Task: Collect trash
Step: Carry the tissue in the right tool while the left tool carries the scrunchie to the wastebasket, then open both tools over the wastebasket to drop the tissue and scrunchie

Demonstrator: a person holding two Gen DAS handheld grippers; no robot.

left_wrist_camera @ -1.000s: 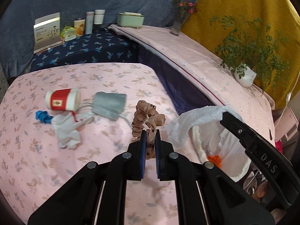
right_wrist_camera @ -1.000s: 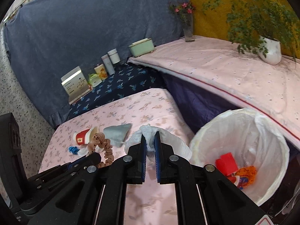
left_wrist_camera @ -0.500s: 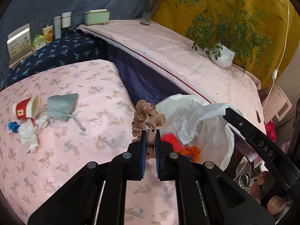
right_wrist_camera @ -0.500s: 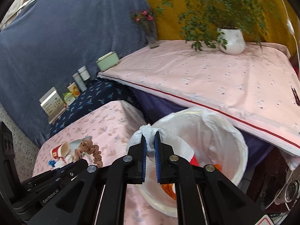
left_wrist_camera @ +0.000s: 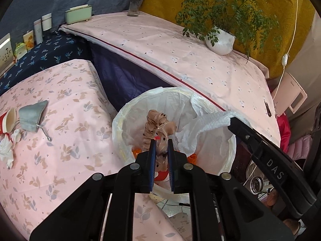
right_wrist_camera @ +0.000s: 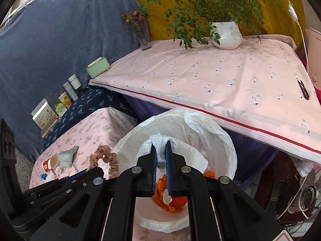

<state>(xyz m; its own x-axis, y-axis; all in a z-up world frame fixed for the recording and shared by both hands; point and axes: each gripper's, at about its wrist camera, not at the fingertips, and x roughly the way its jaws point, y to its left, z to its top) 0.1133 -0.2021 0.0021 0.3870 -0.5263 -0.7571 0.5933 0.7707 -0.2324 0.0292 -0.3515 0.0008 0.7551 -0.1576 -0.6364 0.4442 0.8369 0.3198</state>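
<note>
Over one lined bin [left_wrist_camera: 232,152], two tongs, one scrunchie [left_wrist_camera: 154,126], one tissue [right_wrist_camera: 160,146]

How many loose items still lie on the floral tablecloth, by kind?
Paper cup: 1
Grey pouch: 1
White tissue: 1
Blue scrap: 1
Total: 4

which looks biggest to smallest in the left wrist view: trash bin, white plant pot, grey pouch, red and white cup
1. trash bin
2. white plant pot and grey pouch: look alike, and the pot stands farther off
3. red and white cup, partly cut off
</note>
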